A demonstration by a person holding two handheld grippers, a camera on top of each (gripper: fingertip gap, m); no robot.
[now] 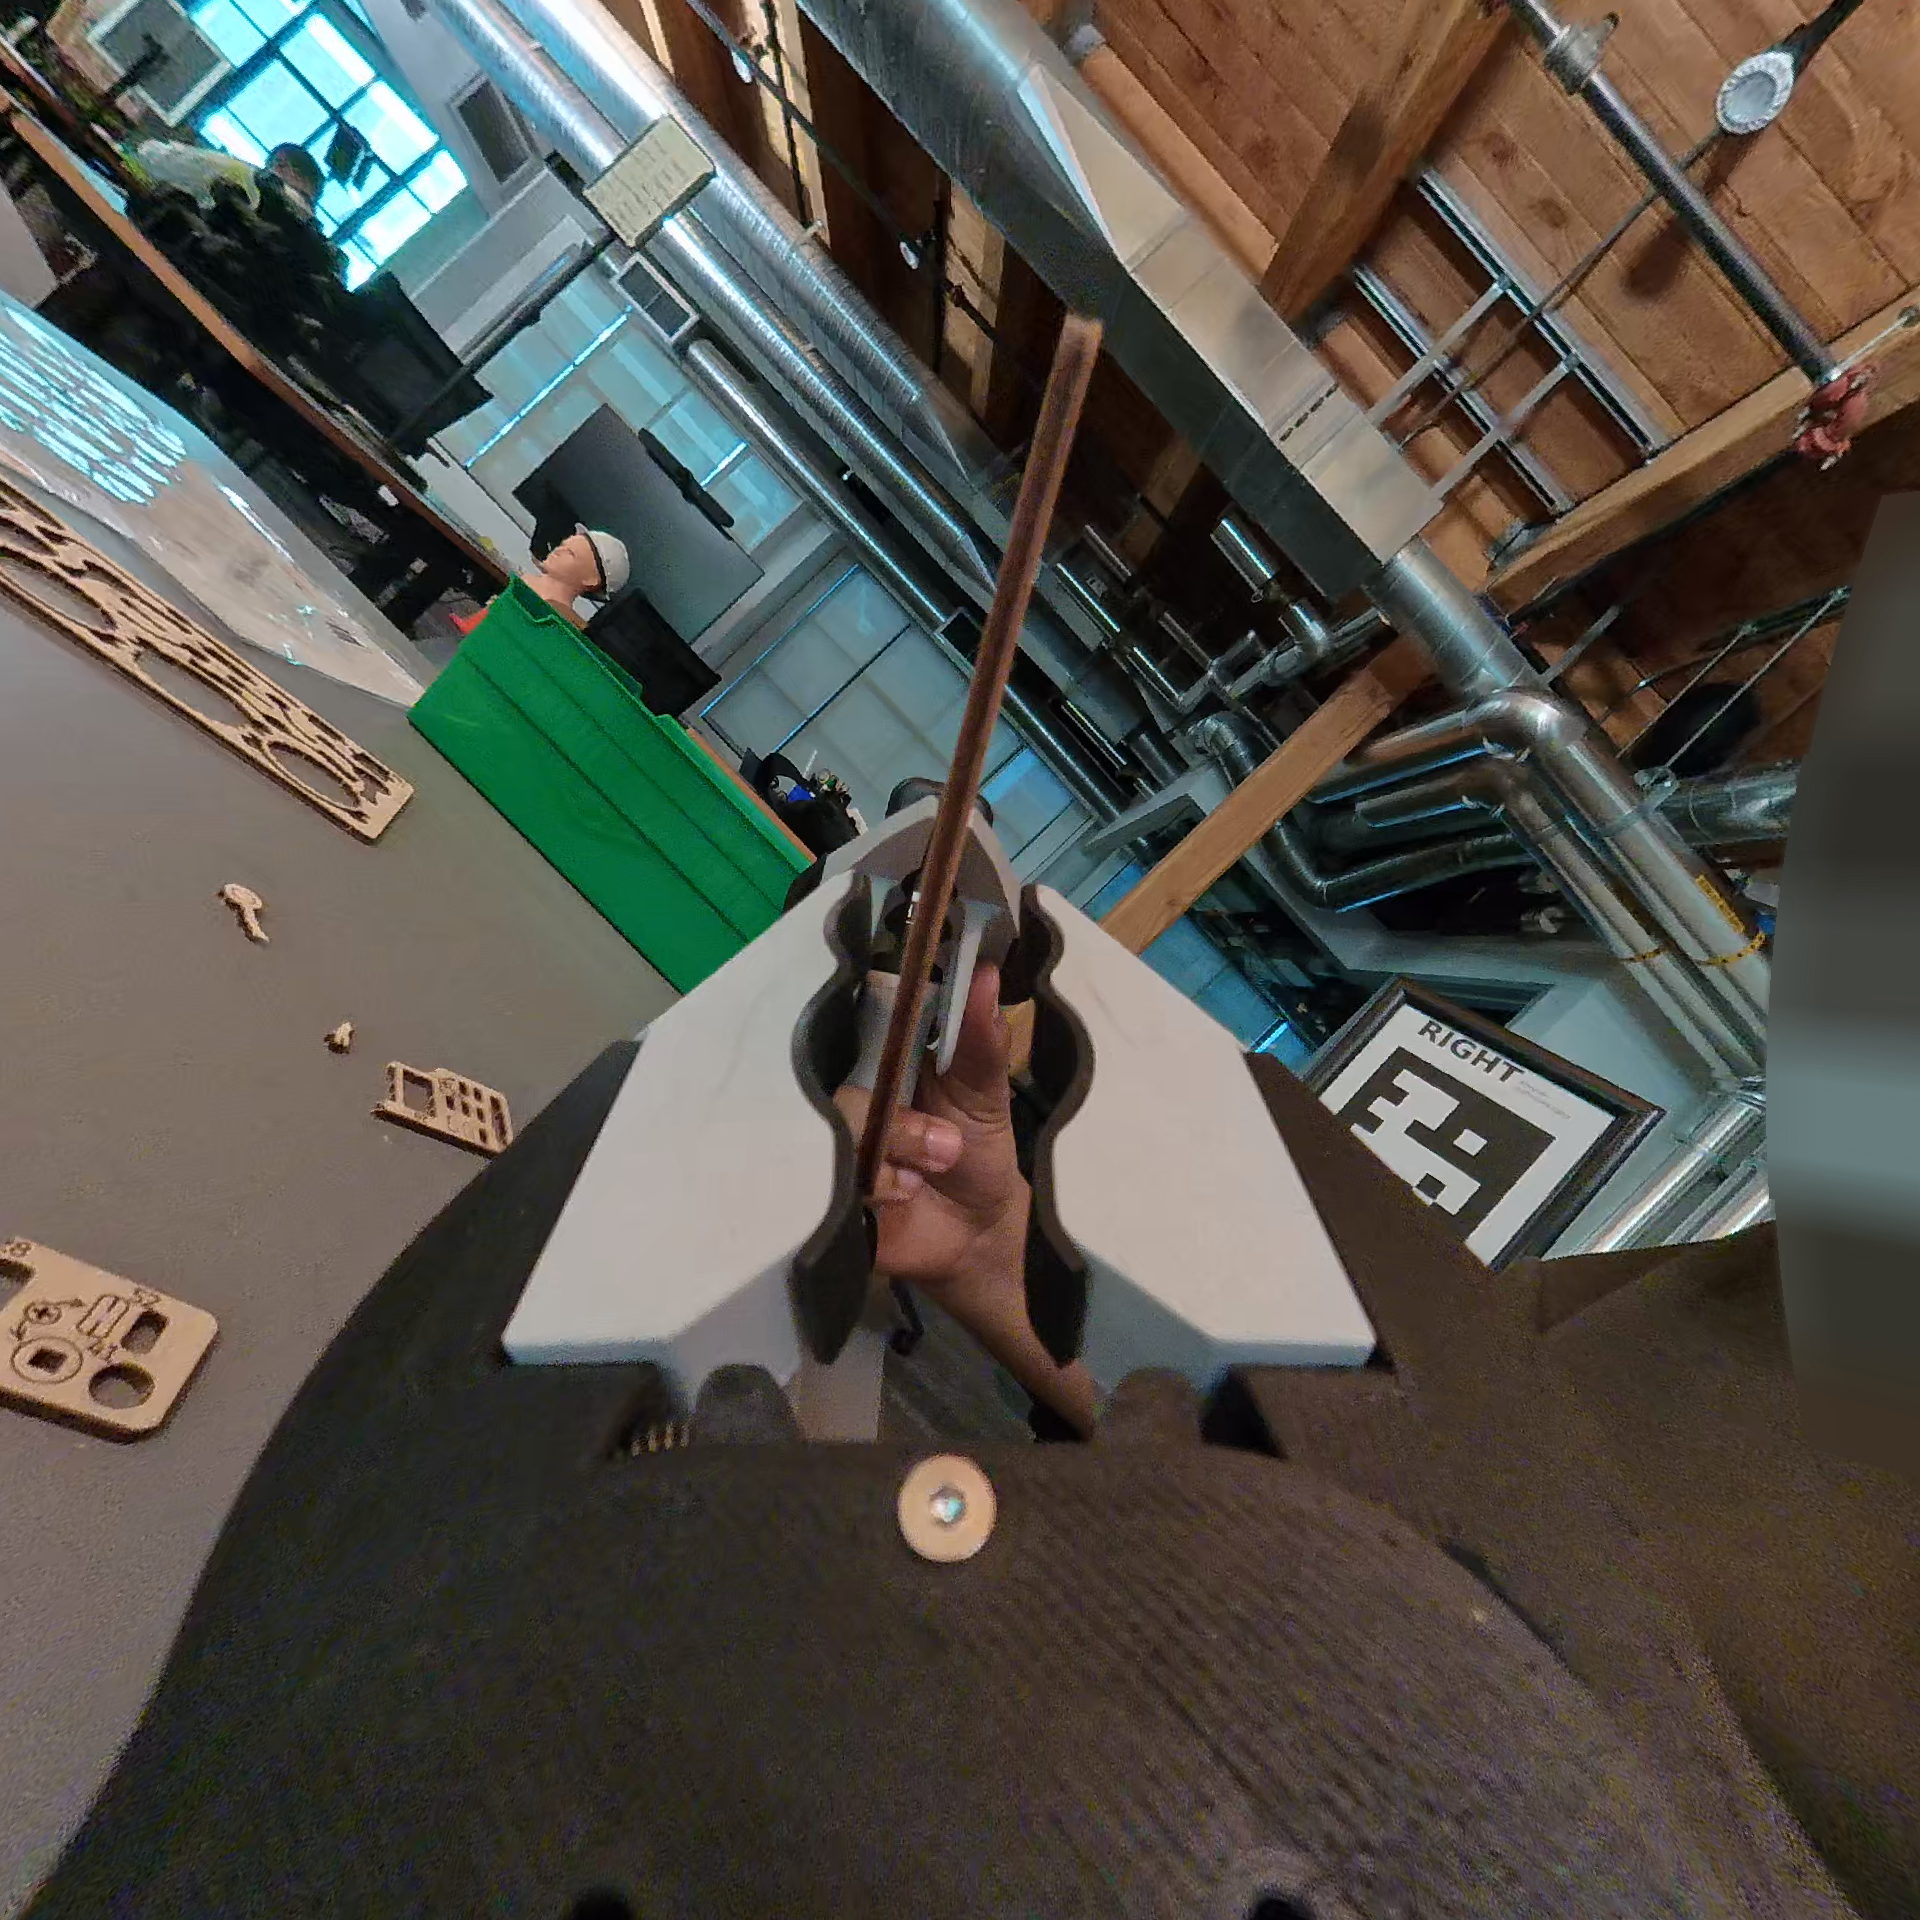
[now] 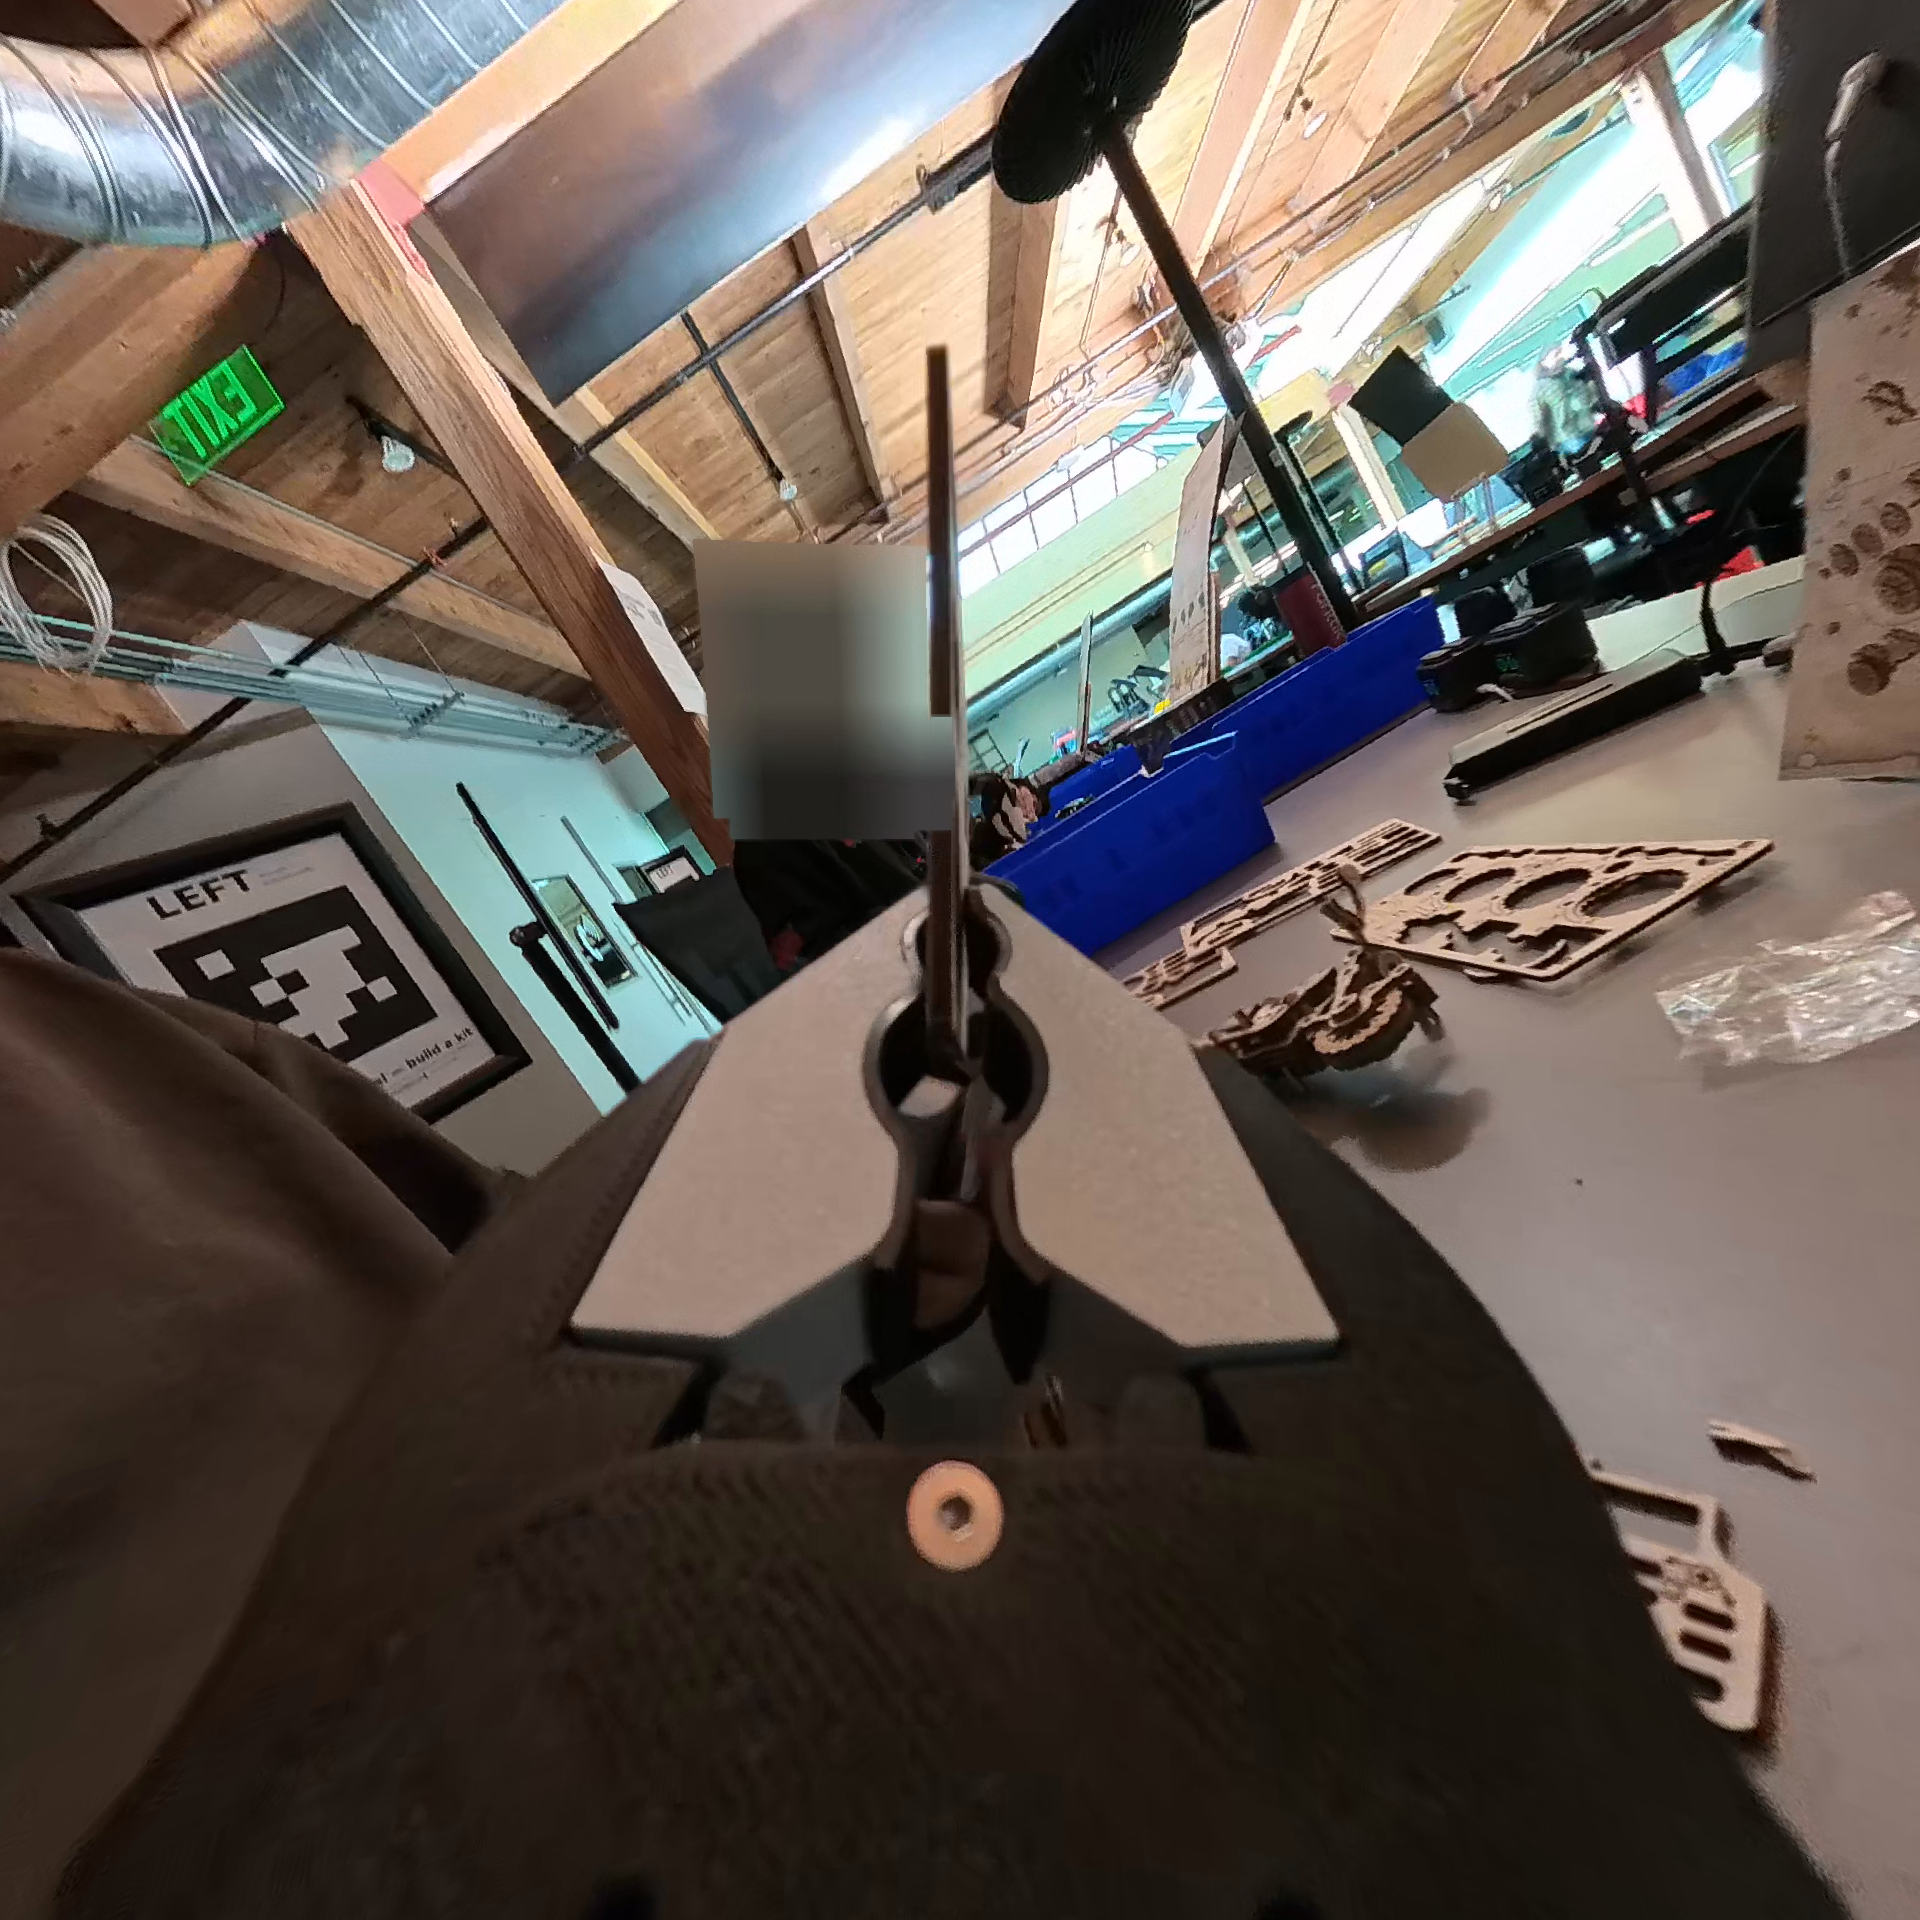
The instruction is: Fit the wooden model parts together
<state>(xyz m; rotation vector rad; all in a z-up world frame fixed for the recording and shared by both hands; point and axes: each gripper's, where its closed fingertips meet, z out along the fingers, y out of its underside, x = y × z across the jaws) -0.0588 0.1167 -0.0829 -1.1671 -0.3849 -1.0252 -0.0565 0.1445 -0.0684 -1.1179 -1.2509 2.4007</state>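
I hold a thin wooden sheet (image 1: 997, 644) upright in the air, edge-on to both cameras. My right gripper (image 2: 951, 914) is shut on the sheet (image 2: 940, 540), which rises above its tips. In the left wrist view my left gripper (image 1: 940, 914) has its jaws apart around the sheet's lower part, which lies against the left pad. The right gripper's grey tips (image 1: 977, 862) and a hand (image 1: 956, 1153) show just beyond. A partly built wooden model (image 2: 1330, 1008) sits on the grey table (image 2: 1558, 1247).
Punched-out wooden frames (image 1: 208, 675) (image 2: 1558, 904) and small loose parts (image 1: 447, 1107) (image 1: 94, 1340) (image 2: 1694, 1621) lie on the table. A green bin (image 1: 613, 769), blue bins (image 2: 1143, 831) and crumpled plastic wrap (image 2: 1797, 987) stand farther off. Only a small space, under 4 cm, lies between the two pairs of fingers.
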